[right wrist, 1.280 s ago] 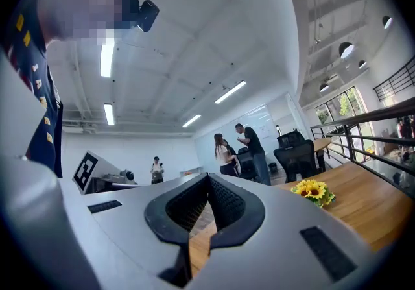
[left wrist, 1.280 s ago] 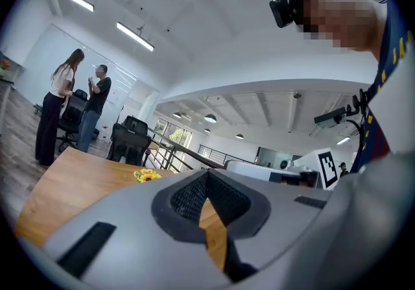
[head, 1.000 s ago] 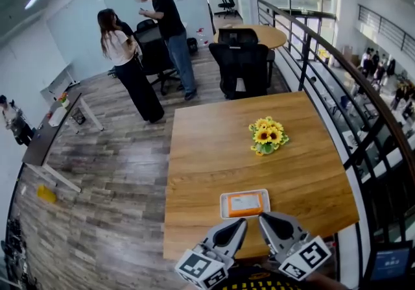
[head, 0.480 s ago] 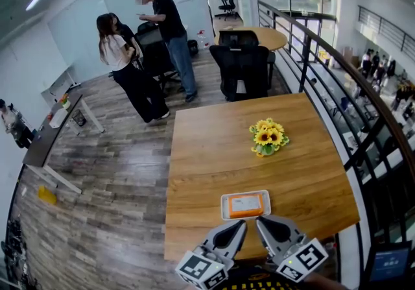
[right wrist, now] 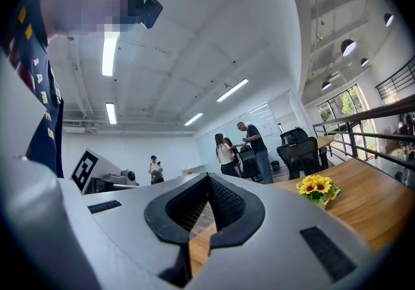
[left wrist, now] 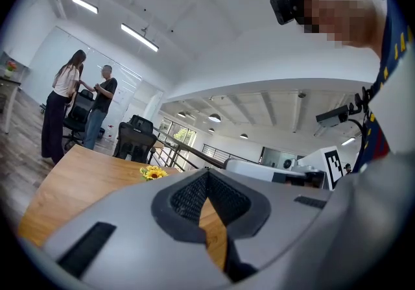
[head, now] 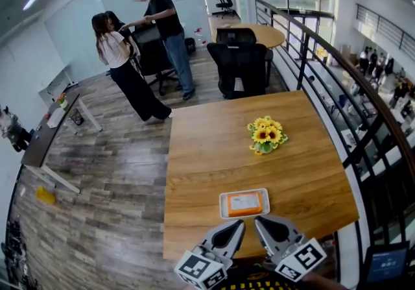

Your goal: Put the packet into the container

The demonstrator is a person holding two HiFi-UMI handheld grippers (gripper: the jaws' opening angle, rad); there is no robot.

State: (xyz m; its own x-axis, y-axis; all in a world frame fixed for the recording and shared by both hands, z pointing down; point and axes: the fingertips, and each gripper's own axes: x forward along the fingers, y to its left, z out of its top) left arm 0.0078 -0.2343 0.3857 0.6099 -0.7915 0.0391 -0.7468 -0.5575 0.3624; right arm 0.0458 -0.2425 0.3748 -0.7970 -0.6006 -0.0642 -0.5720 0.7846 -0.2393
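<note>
An orange packet (head: 245, 203) lies flat inside a shallow white container (head: 224, 204) near the front edge of the wooden table (head: 214, 146). My left gripper (head: 237, 224) and right gripper (head: 259, 222) sit side by side just in front of the container, at the table's front edge, apart from it. Both are shut with nothing between the jaws. In the left gripper view the shut left gripper (left wrist: 207, 175) fills the lower frame, and the right gripper (right wrist: 207, 180) does the same in its own view. Neither gripper view shows the packet or container.
A small pot of sunflowers (head: 264, 135) stands mid-table, also visible as sunflowers (left wrist: 154, 172) and sunflowers (right wrist: 316, 187). A black railing (head: 337, 81) runs along the table's right side. Black chairs (head: 241, 65) and two standing people (head: 139, 48) are beyond the far edge.
Both grippers stay where they were, shut. The packet rests unmoved in the container. The two people in the background have shifted slightly.
</note>
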